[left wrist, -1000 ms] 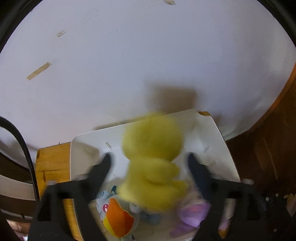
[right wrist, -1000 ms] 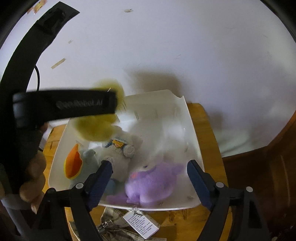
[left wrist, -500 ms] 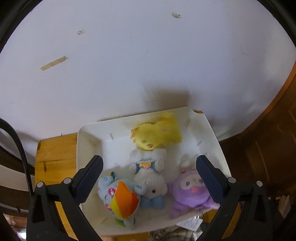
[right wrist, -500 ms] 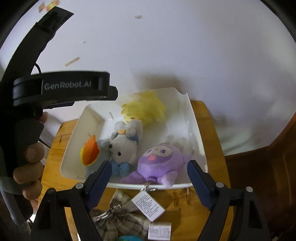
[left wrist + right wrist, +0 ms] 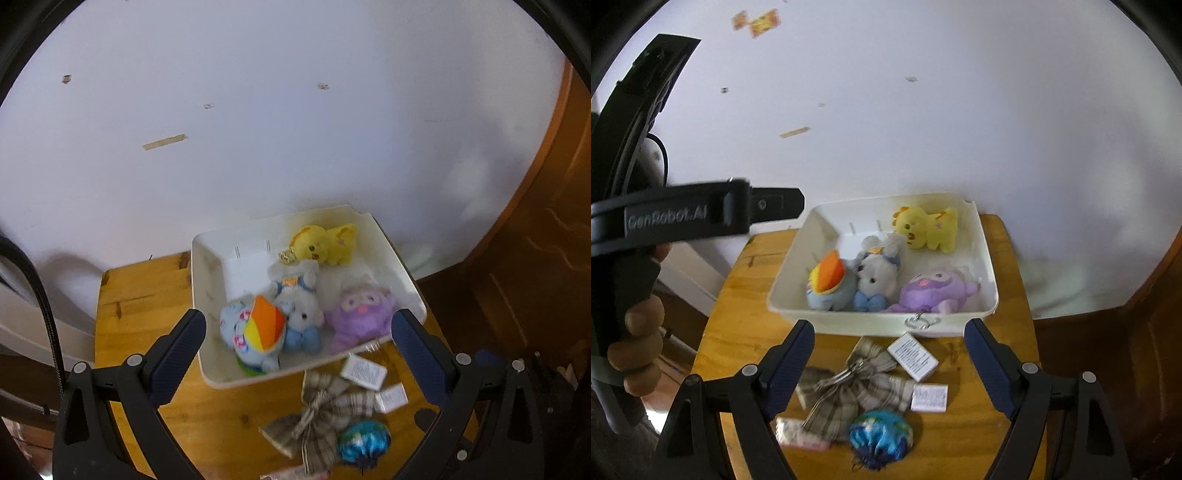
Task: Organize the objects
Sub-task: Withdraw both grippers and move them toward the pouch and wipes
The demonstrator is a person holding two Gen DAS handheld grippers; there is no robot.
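Both your grippers, left (image 5: 297, 332) and right (image 5: 888, 345), gape empty above the table (image 5: 140, 295). The yellow plush (image 5: 327, 242) lies in the tray's (image 5: 207, 288) far corner (beside three other toys).

A bin (image 5: 886, 325) stands on the surface (image 5: 746, 295), set against the wall (image 5: 923, 110) behind it. In the bin, a chick plush (image 5: 927, 229) lies at the far right corner; along the near wall a fish plush (image 5: 827, 284) is placed at the left, a bear plush (image 5: 877, 280) in the middle and a round plush (image 5: 931, 290) at the right. Before the bin, on the surface, a bow (image 5: 857, 387) is laid, with a ball (image 5: 881, 435) nearer still and paper tags (image 5: 912, 356) to the bow's right.
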